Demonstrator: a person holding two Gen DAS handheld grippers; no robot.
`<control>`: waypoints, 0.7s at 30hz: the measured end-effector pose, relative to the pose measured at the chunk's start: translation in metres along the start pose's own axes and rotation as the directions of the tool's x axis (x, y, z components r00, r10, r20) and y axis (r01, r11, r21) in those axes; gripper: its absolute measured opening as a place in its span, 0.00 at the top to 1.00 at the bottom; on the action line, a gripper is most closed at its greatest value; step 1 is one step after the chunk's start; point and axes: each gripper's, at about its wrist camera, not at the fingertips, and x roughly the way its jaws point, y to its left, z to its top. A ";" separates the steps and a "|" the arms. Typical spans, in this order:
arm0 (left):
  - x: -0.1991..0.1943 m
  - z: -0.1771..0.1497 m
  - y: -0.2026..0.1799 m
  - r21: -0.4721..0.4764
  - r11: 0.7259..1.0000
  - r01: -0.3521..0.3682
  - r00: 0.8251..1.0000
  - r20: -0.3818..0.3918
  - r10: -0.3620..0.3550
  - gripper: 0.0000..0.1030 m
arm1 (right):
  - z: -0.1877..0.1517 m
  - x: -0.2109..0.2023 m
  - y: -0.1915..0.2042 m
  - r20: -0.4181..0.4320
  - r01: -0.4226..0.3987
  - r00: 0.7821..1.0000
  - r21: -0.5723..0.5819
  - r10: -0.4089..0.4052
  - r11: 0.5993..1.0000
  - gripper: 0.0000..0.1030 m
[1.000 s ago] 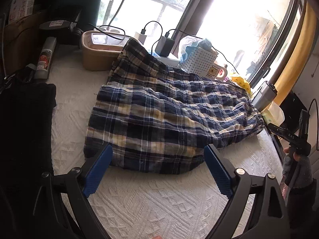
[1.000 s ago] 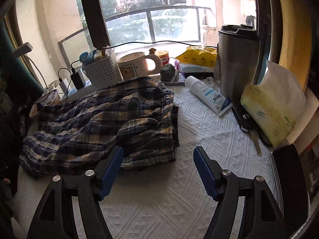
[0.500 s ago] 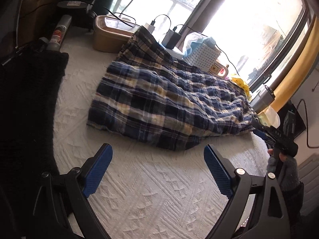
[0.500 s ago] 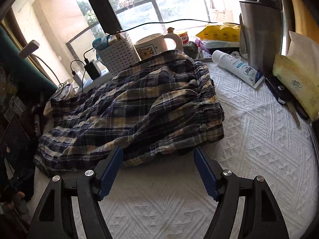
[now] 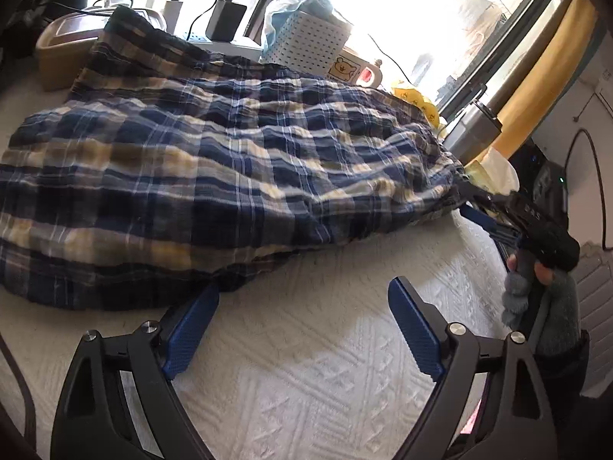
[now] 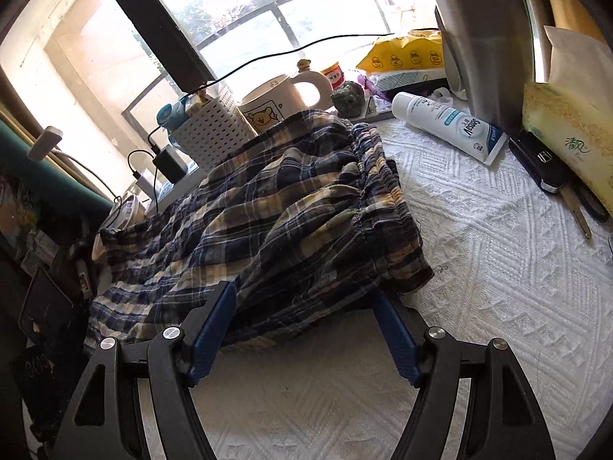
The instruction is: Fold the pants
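Blue, white and tan plaid pants (image 5: 214, 176) lie crumpled on the white textured cloth (image 5: 306, 375). The elastic waistband (image 6: 387, 207) faces right in the right wrist view. My left gripper (image 5: 302, 299) is open; its left fingertip touches the near hem, its right fingertip is over bare cloth. My right gripper (image 6: 306, 299) is open, its fingertips at the near waistband corner of the pants (image 6: 291, 211), with fabric between them. The right gripper also shows in the left wrist view (image 5: 479, 211), at the pants' far right end.
Along the window stand a white perforated basket (image 6: 214, 130), a bear mug (image 6: 279, 103), chargers (image 5: 226, 19) and a tan box (image 5: 65, 46). At right are a steel tumbler (image 6: 482, 46), a lotion tube (image 6: 448, 122), a car key (image 6: 544, 168) and a tissue pack (image 6: 571, 134).
Both grippers moved forward and lower toward the pants. The left one now touches the near hem; the right one now reaches the waistband corner. Both stay open.
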 end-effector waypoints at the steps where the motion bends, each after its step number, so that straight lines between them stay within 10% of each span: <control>1: 0.002 0.004 0.002 -0.016 1.000 -0.002 1.000 0.012 0.002 0.13 | -0.003 -0.003 -0.002 0.002 0.015 1.000 -0.005 -0.015 1.000 0.27; 8: 0.013 0.022 0.010 -0.089 0.996 -0.032 0.996 0.077 0.039 0.18 | -0.001 0.011 -0.031 0.014 -0.039 0.999 0.069 0.038 0.997 0.27; 9: 0.013 0.023 0.012 -0.104 0.994 -0.033 0.995 0.093 0.043 0.29 | 0.002 0.014 -0.030 0.023 -0.054 0.998 0.073 0.052 0.996 0.27; 10: 0.014 0.024 0.015 -0.120 0.992 -0.036 0.994 0.100 0.049 0.69 | 0.005 0.018 -0.029 0.037 -0.071 0.997 0.073 0.068 0.995 0.28; 11: 0.014 0.026 0.018 -0.139 0.990 -0.036 0.995 0.092 0.050 0.87 | 0.008 0.022 -0.028 0.044 -0.080 0.996 0.072 0.077 0.994 0.46; 13: 0.009 0.025 0.018 -0.134 0.991 -0.017 0.994 0.107 0.032 0.97 | 0.011 0.031 -0.024 0.023 -0.096 0.995 0.066 0.095 0.993 0.78; 21: -0.028 0.014 -0.014 -0.050 0.999 -0.008 0.996 0.084 0.013 0.98 | 0.010 -0.005 -0.002 0.061 -0.075 0.995 -0.069 0.079 0.995 0.88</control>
